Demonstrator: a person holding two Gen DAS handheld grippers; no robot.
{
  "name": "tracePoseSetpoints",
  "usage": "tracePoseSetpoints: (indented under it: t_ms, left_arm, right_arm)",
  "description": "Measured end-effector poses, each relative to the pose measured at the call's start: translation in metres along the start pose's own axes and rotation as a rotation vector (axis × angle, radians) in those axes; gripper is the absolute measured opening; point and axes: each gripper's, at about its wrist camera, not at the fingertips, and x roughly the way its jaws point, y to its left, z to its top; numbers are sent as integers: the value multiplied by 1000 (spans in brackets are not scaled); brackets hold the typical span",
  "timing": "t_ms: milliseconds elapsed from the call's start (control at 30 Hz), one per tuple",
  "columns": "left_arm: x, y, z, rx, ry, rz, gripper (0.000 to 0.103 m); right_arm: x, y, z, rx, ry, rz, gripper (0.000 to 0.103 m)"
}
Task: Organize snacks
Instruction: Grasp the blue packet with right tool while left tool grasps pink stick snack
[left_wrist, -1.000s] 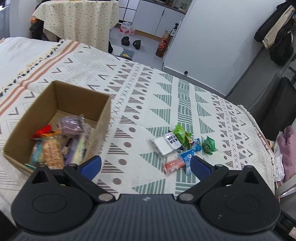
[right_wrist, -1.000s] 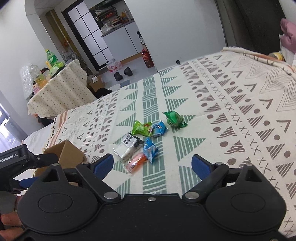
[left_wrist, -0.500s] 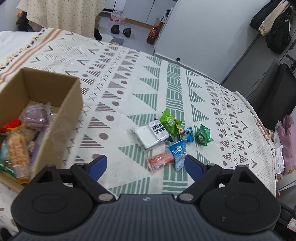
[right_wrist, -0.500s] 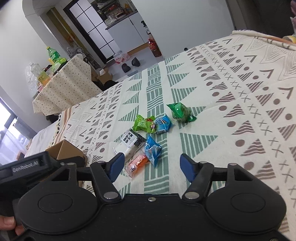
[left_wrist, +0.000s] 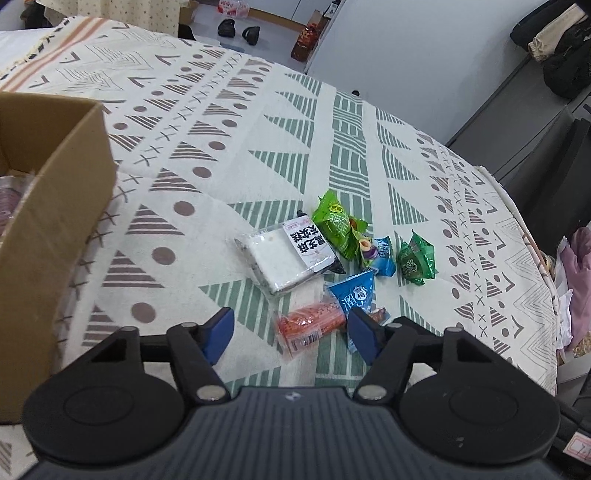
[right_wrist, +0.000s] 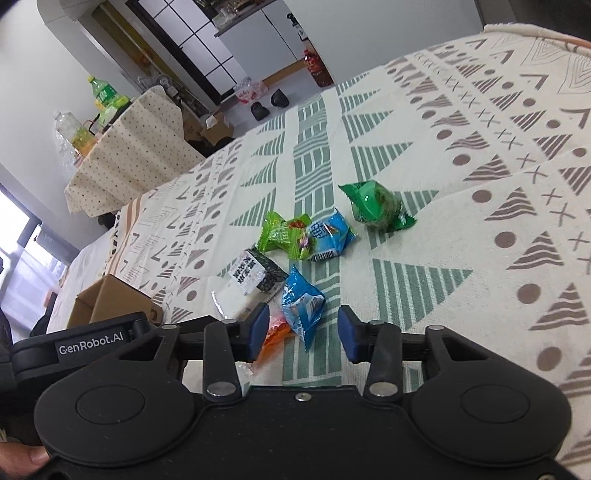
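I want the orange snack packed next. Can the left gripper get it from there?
Probably yes. The left gripper is open, with the orange snack lying between its fingertips; only the blue packet touches it.

Six wrapped snacks clustered flat on blanket; cardboard box nearby, part-filled, contents unclear.

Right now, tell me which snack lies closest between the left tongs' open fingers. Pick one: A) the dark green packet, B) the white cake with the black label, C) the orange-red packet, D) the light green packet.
C: in the left wrist view the orange-red packet lies on the cloth right between the open left tongs, while the white cake and both green packets sit farther ahead.
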Motion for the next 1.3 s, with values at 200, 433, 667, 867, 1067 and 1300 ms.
tracePoseSetpoints:
  t_ms: [200, 433, 667, 867, 1067, 1300]
  left_arm:
    - [17, -1, 7, -11, 0, -19, 47]
    - [31, -6, 6, 3, 13, -25, 38]
    - [34, -10, -3, 23, 68, -48, 38]
    - [35, -24, -12, 91, 85, -37, 45]
    - [39, -34, -16, 142, 53, -15, 47]
    - [44, -35, -16, 159, 48, 5, 27]
  right_arm:
    - [17, -6, 3, 11, 17, 1, 31]
    - [20, -10, 0, 12, 14, 11, 7]
    - [6, -12, 1, 31, -23, -11, 4]
    - [-7, -17, -4, 43, -26, -80, 4]
    - [-13, -20, -5, 44, -24, -101, 23]
    - [-4, -22, -4, 49, -17, -86, 45]
